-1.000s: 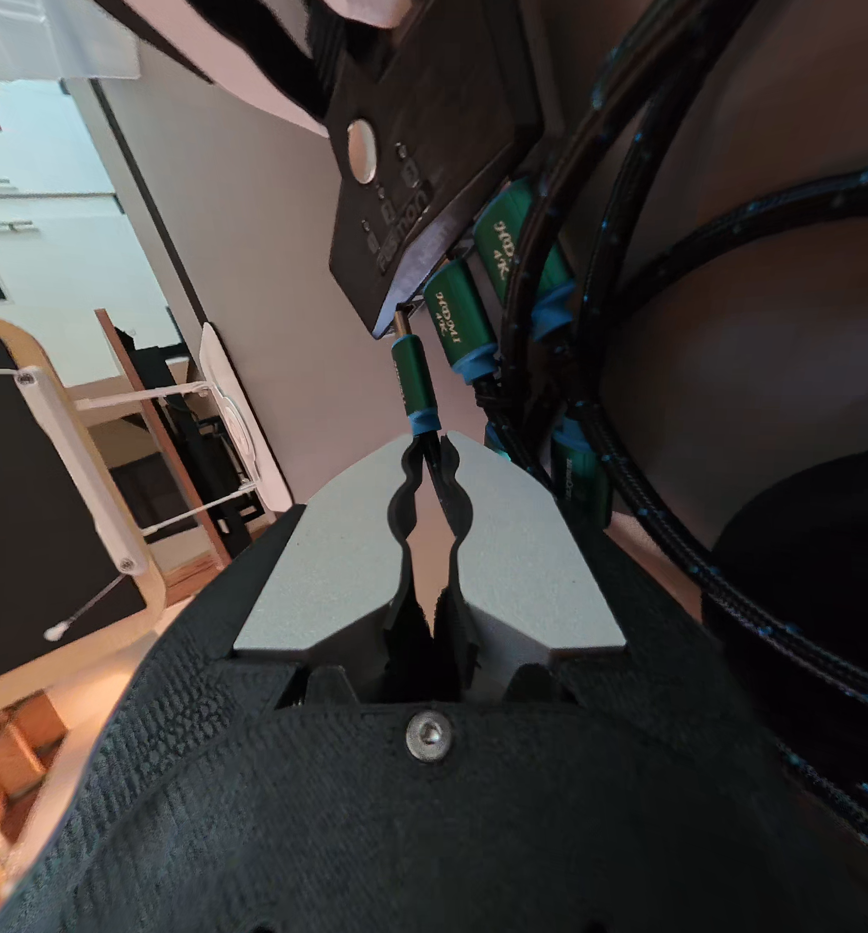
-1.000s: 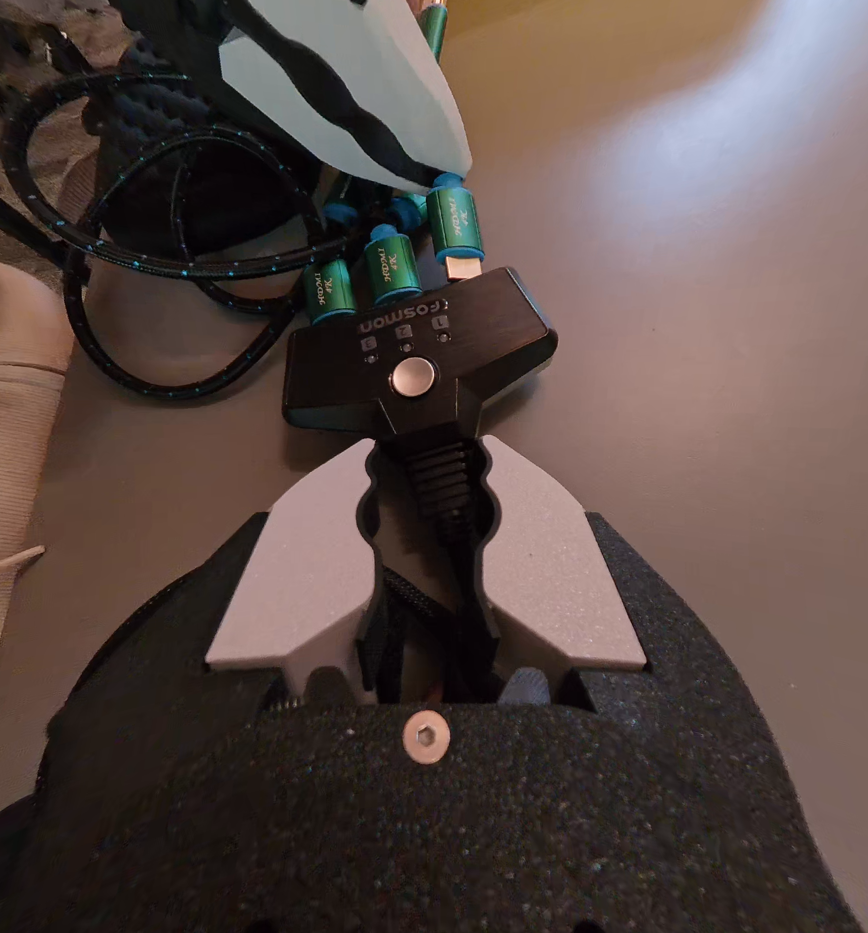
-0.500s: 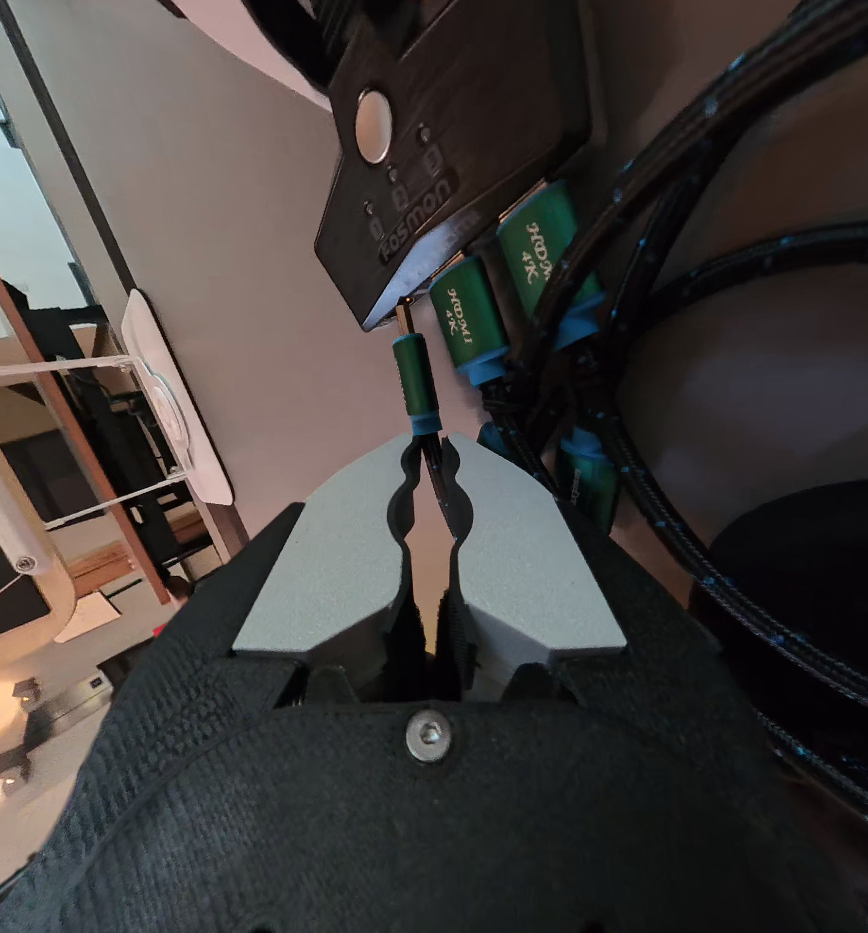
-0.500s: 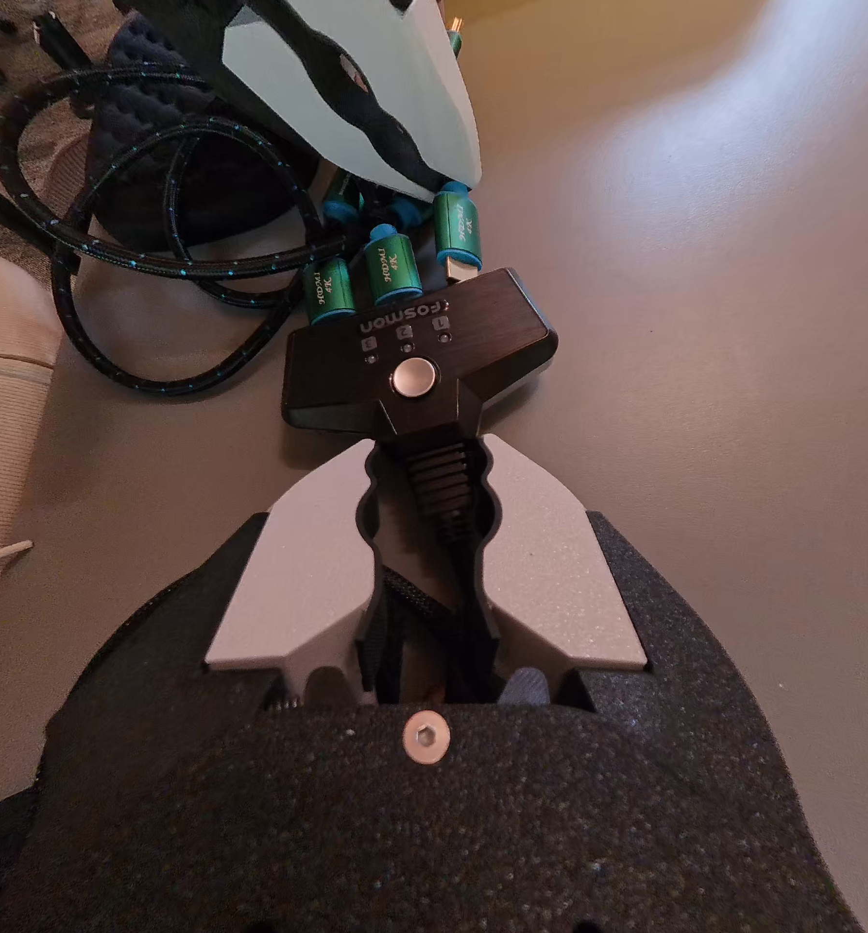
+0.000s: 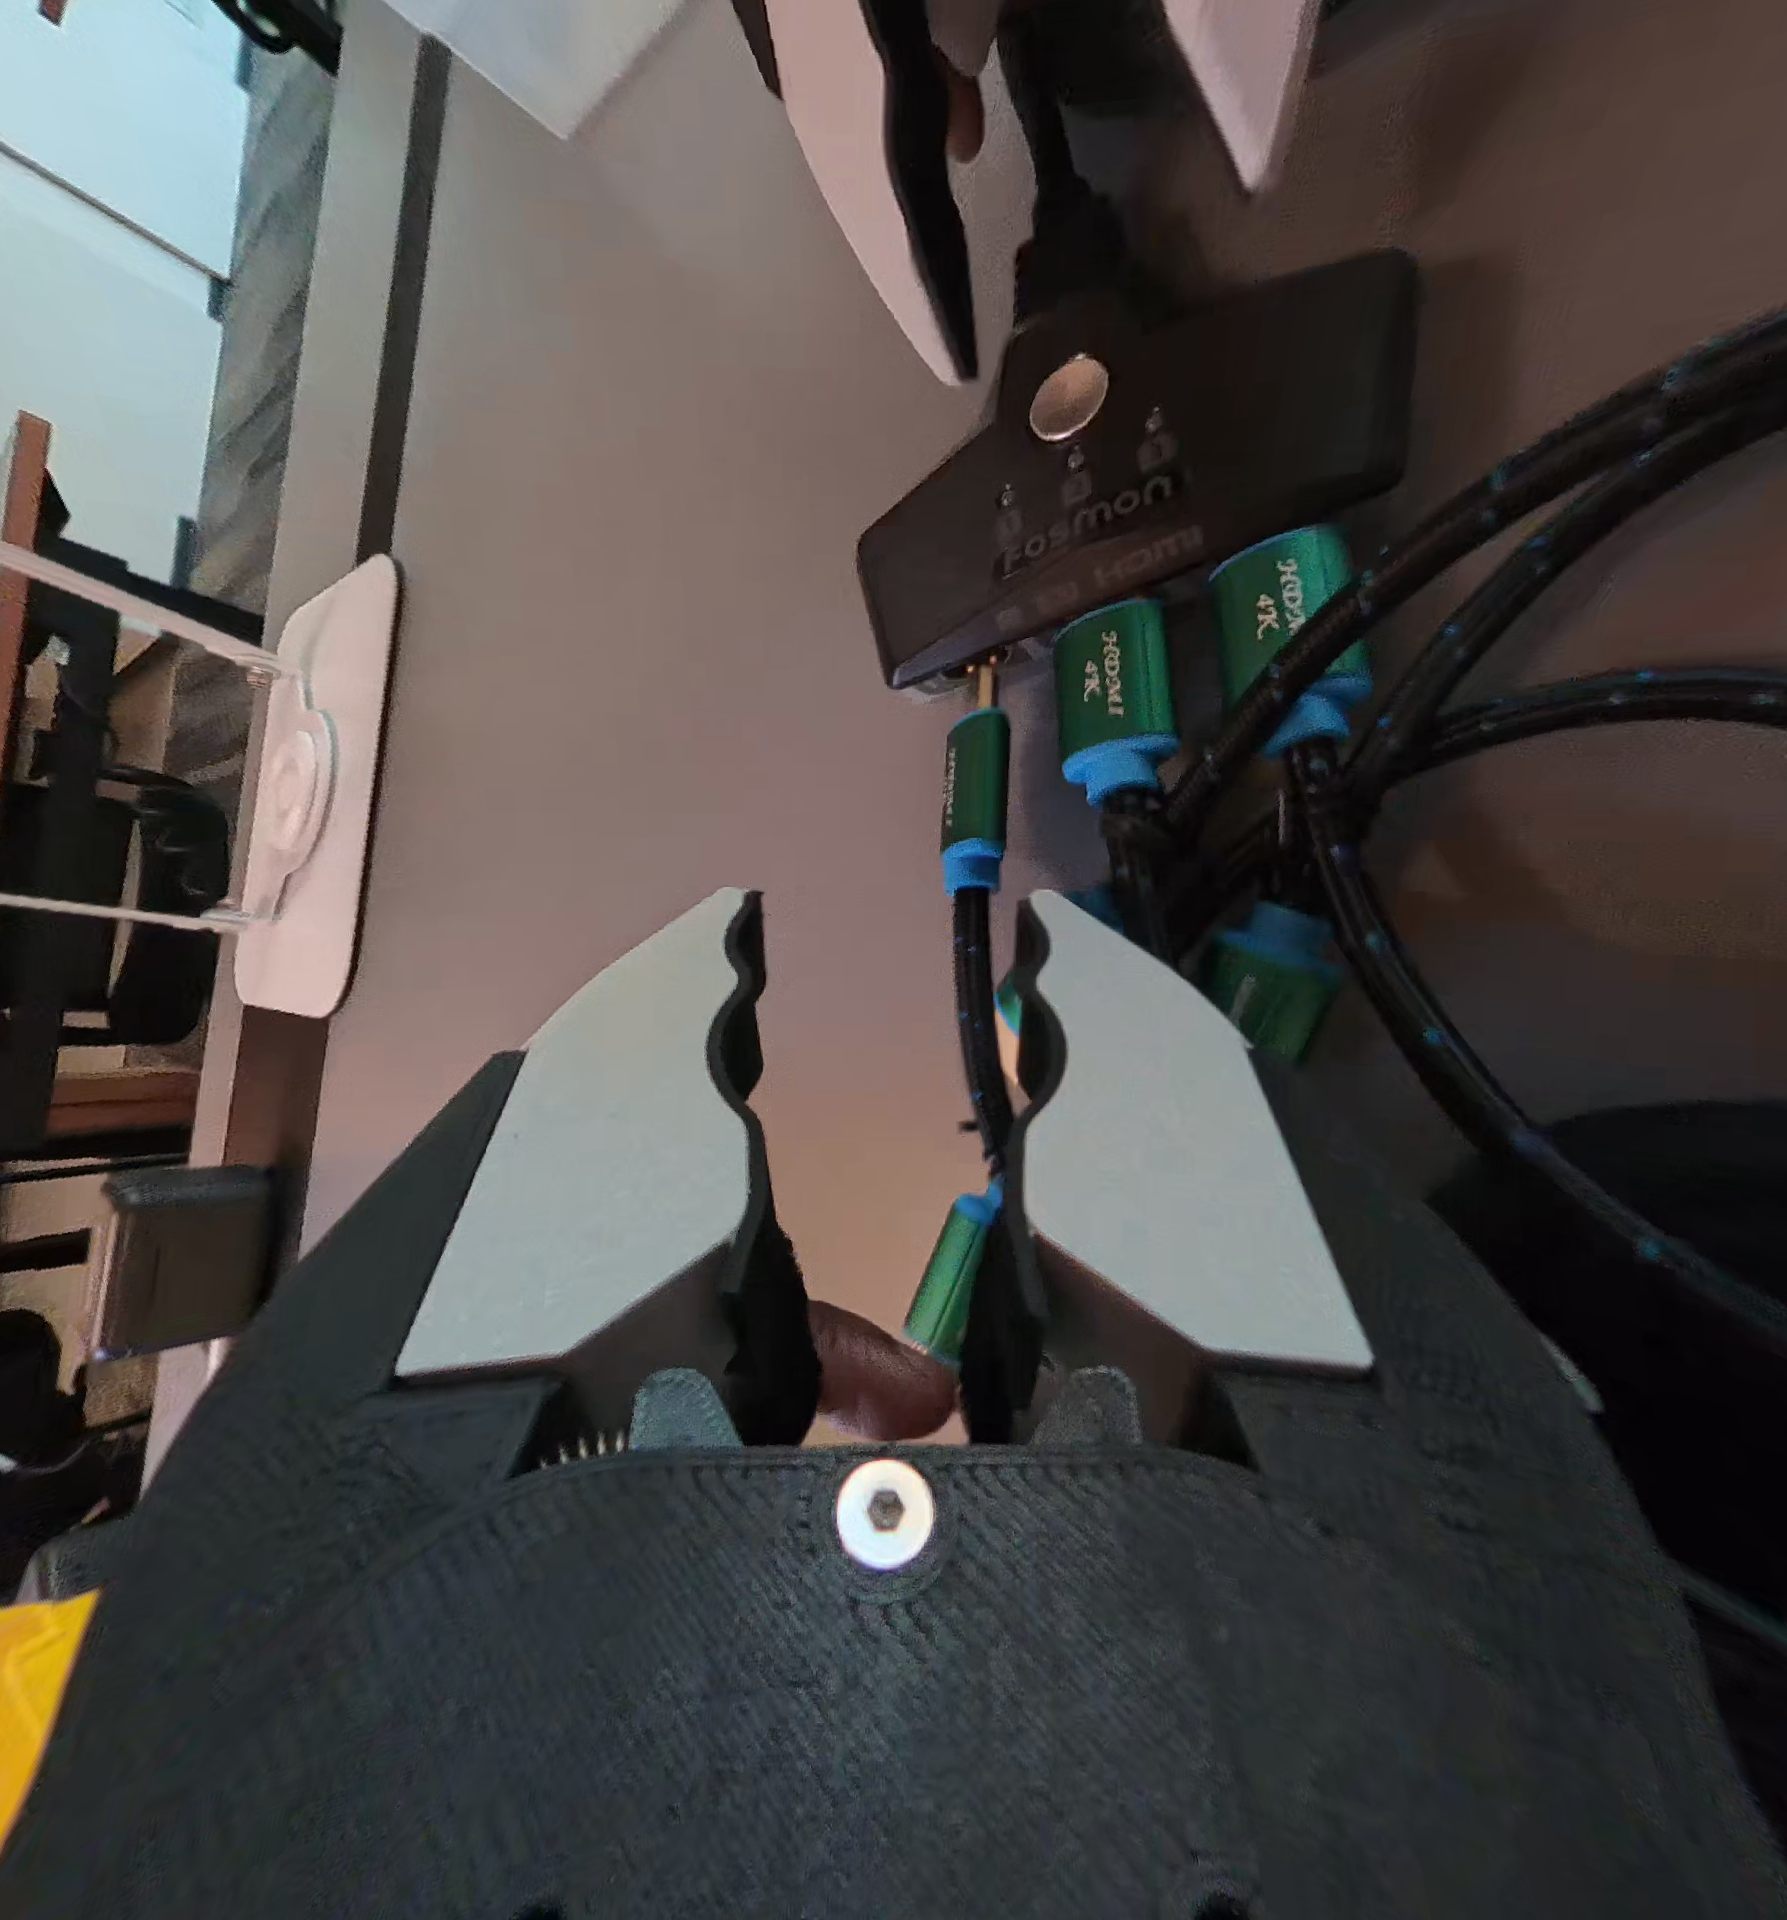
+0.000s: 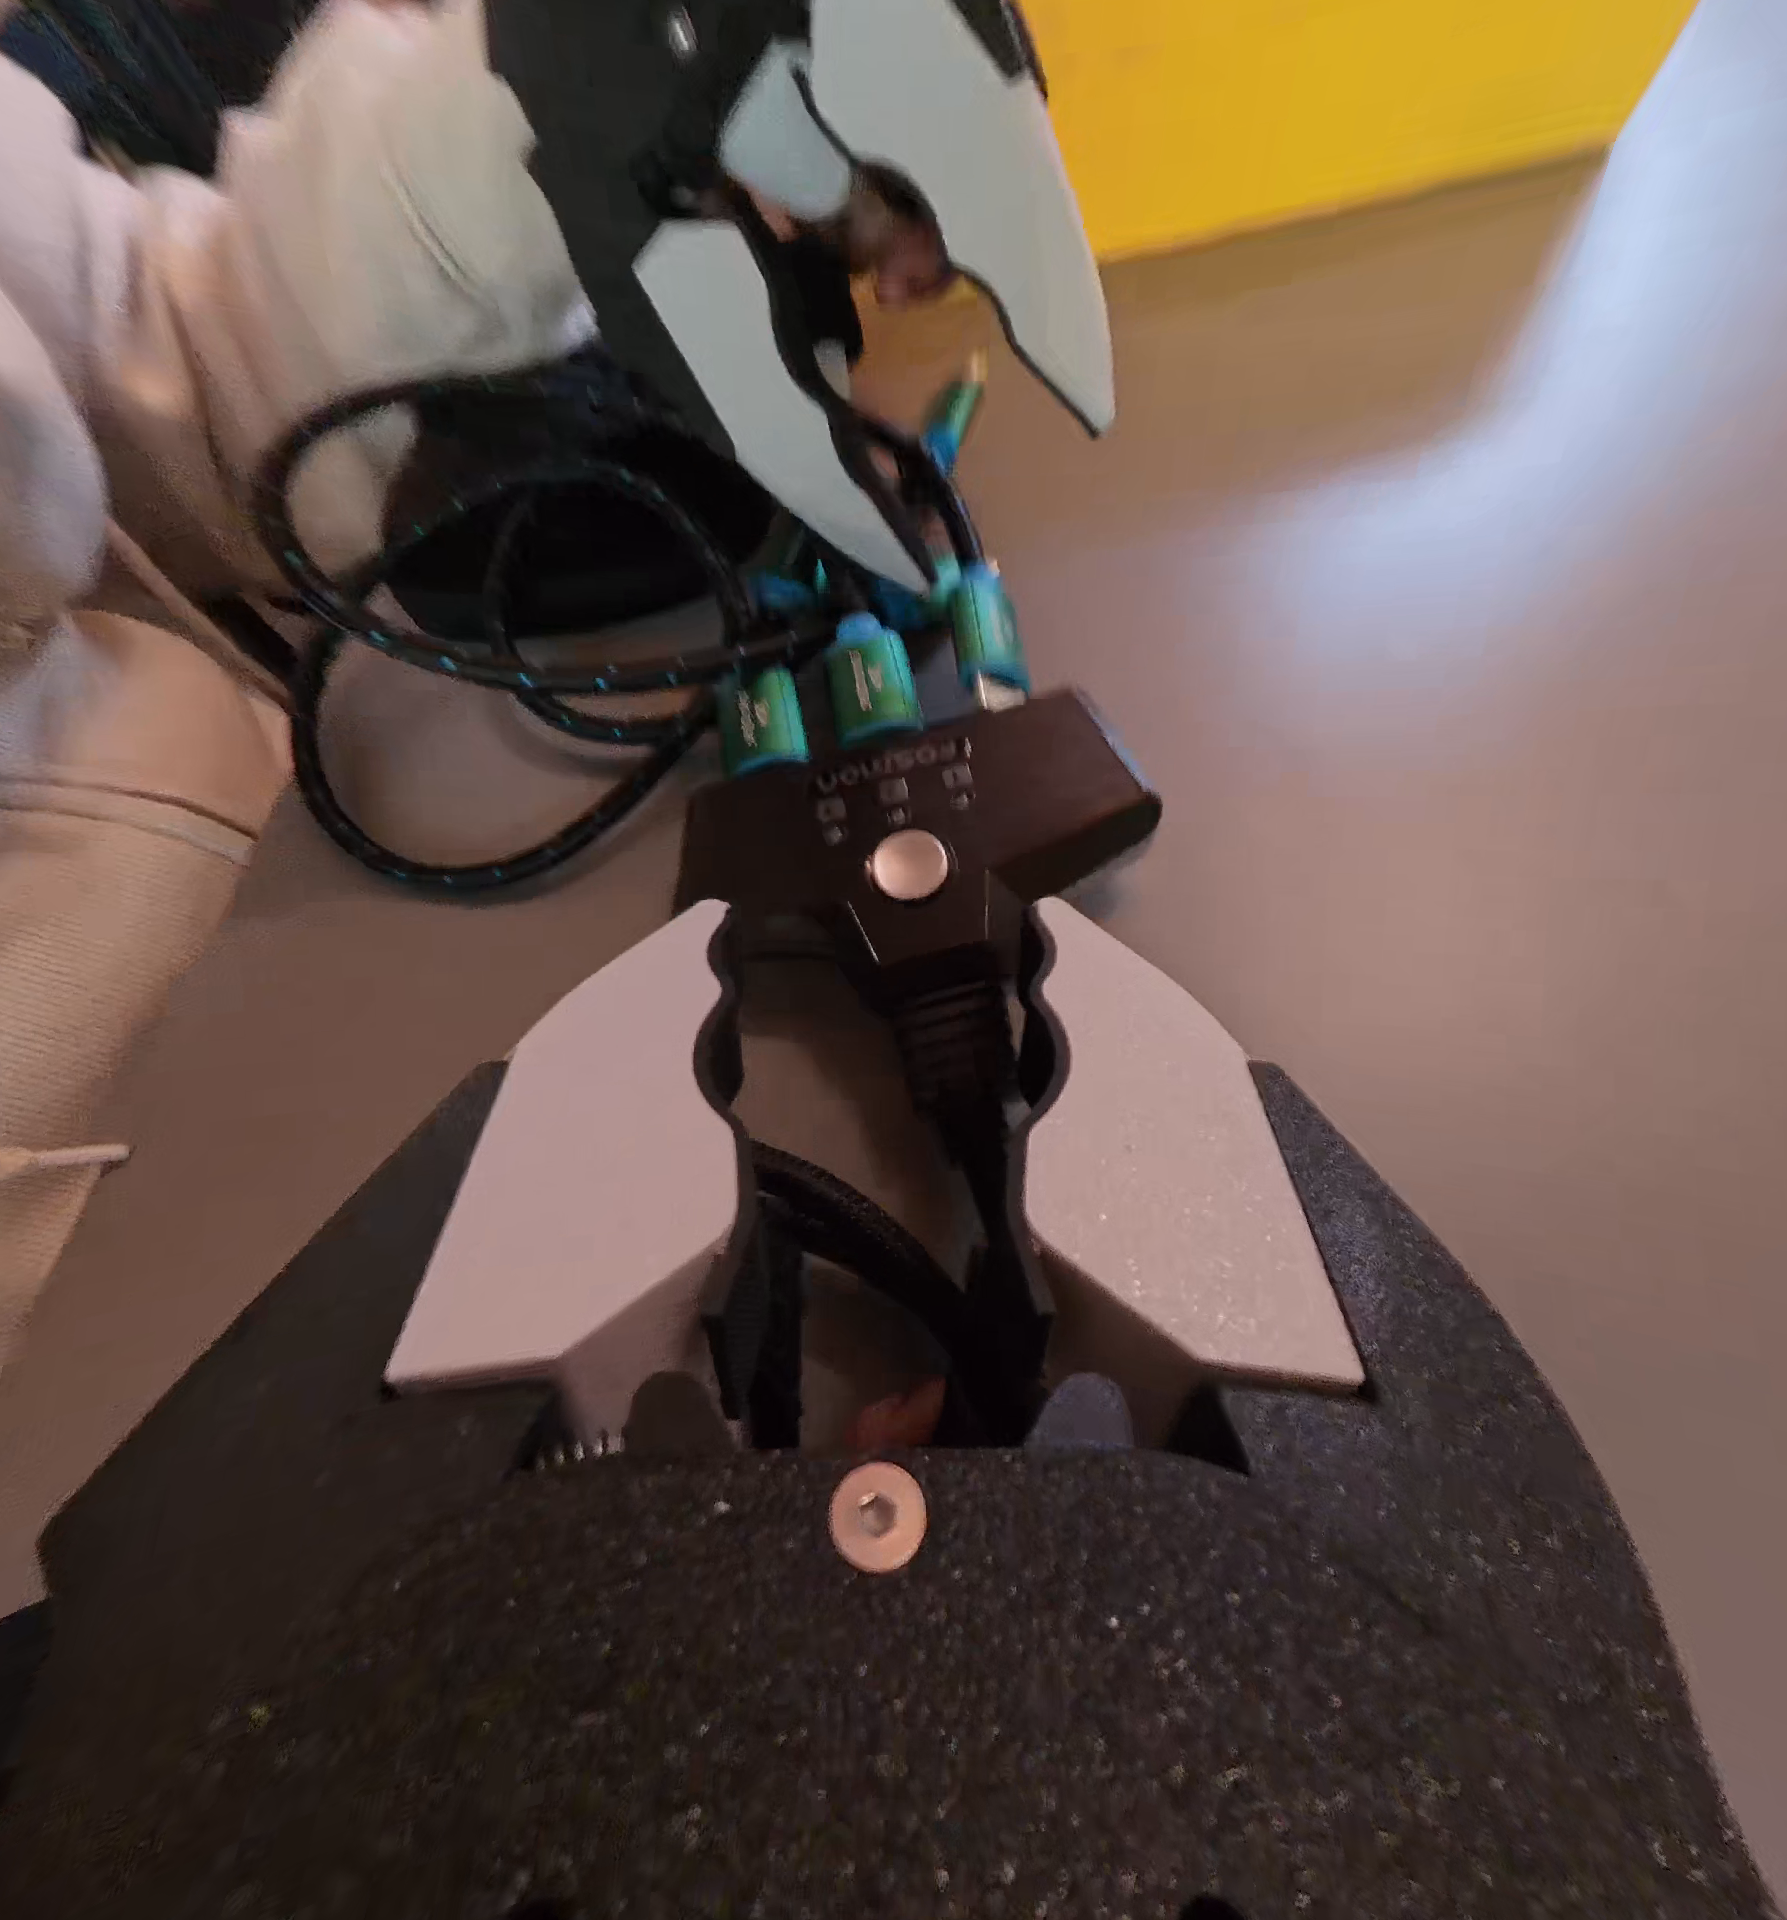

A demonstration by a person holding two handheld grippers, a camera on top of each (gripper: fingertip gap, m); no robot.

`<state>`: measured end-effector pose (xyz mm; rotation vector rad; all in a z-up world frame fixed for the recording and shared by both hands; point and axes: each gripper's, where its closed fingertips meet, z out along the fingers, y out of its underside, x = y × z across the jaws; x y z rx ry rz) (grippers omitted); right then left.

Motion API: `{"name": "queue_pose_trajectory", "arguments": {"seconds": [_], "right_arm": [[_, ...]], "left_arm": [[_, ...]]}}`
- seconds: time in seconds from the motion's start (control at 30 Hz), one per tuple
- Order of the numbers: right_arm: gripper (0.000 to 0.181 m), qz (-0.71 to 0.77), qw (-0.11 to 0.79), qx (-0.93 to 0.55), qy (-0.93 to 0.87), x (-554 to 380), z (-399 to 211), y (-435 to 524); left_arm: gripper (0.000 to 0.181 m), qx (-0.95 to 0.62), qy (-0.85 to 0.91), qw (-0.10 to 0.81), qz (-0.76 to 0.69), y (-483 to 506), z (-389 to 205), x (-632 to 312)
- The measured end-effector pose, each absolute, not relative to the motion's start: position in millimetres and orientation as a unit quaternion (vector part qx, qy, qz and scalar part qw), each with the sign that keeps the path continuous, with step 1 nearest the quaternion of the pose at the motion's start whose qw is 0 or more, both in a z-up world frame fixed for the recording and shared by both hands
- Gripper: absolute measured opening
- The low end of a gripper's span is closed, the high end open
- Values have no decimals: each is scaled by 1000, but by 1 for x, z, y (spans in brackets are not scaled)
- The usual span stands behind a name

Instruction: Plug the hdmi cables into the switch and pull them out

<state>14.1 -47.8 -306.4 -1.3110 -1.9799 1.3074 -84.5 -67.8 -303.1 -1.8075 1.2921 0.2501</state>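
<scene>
Switch (image 6: 920, 821) lies flat on the table (image 6: 1440, 935), its tail cable between the spread jaws of the right tool (image 6: 878, 935), which grips nothing. Left tool (image 5: 889, 914) is likewise released, with the third cable (image 5: 977, 997) running loose against its right finger. Two green plugs (image 5: 1112, 681) sit fully home; the third plug (image 5: 972, 779) is only part seated at the switch's left port, metal tip showing. To finish well, I judge the tool should reclose on the plug body, not the braid, and push straight along the port axis while the switch is braced. Coiled cables (image 5: 1491, 935) crowd the right side and could snag; a spare plug (image 5: 946, 1288) lies between the left fingers.
</scene>
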Motion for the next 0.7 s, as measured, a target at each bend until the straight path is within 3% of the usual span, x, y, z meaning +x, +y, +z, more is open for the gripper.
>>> {"name": "queue_pose_trajectory", "arguments": {"seconds": [0.1, 0.27, 0.4, 0.53, 0.7], "right_arm": [[61, 527, 261, -442, -678, 12, -279, -44], [99, 524, 357, -459, -623, 4, -247, -16], [94, 419, 474, -481, -607, -15, -196, 8], [80, 446, 535, -398, -596, -47, -147, -12], [89, 495, 447, -376, -643, -63, -228, -54]], "left_arm": [[47, -697, 467, 544, 14, -68, -275, -73], [51, -705, 393, 589, -35, -62, -253, -73], [51, -710, 347, 601, -115, -62, -248, -62], [45, -751, 273, 586, -135, -51, -258, -76], [40, -824, 216, 488, -193, -54, -289, -89]]}}
